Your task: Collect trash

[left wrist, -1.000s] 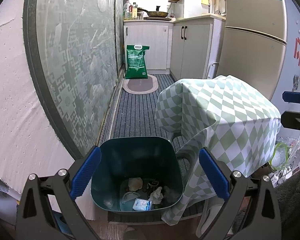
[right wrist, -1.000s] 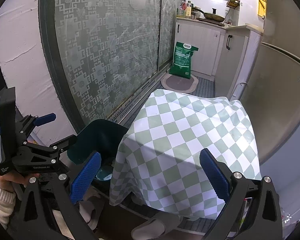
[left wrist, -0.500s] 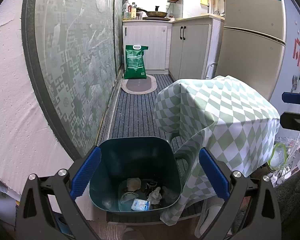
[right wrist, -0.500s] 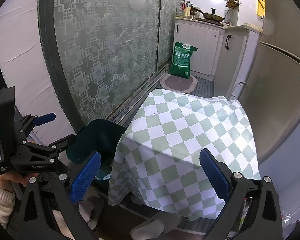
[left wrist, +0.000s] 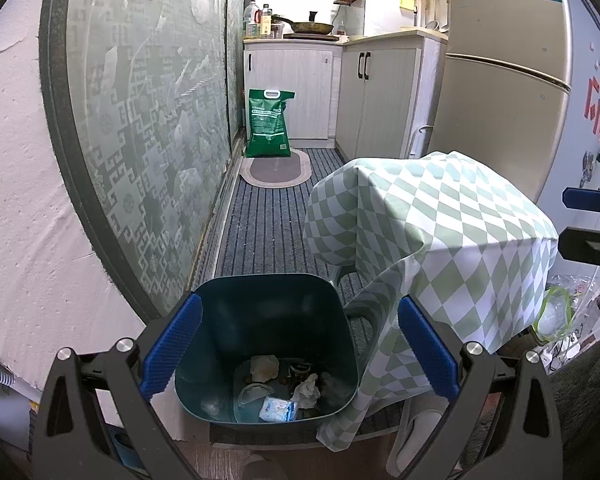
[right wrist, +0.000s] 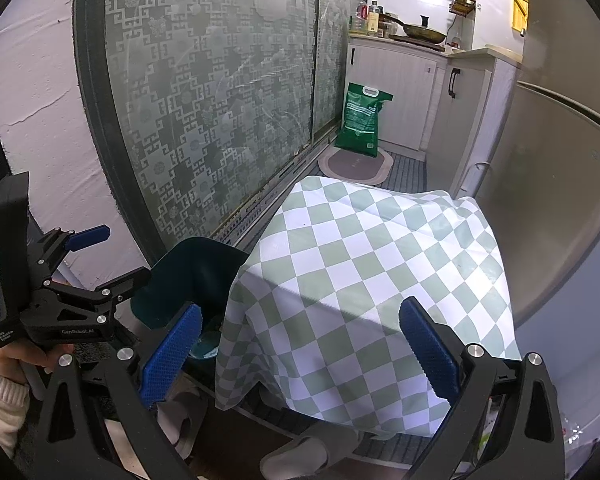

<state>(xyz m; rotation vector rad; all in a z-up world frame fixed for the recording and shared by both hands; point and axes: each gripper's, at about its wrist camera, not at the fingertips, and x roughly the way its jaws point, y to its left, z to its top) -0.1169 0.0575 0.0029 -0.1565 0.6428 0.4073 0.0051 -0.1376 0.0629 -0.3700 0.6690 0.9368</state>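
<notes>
I see the trash (left wrist: 296, 390) at the bottom of the teal bin (left wrist: 266, 304), on the floor near me, left of the checkered cloth (left wrist: 440, 232). My left gripper (left wrist: 300, 354) hangs over the bin, spread wide, empty. My right gripper (right wrist: 300, 350), equally wide and empty, faces the cloth. A green bag (left wrist: 269, 124) stands far off.

I see sharp, evenly lit views; brightest light comes from the far kitchen, fisheye bending and darkening the edges.
</notes>
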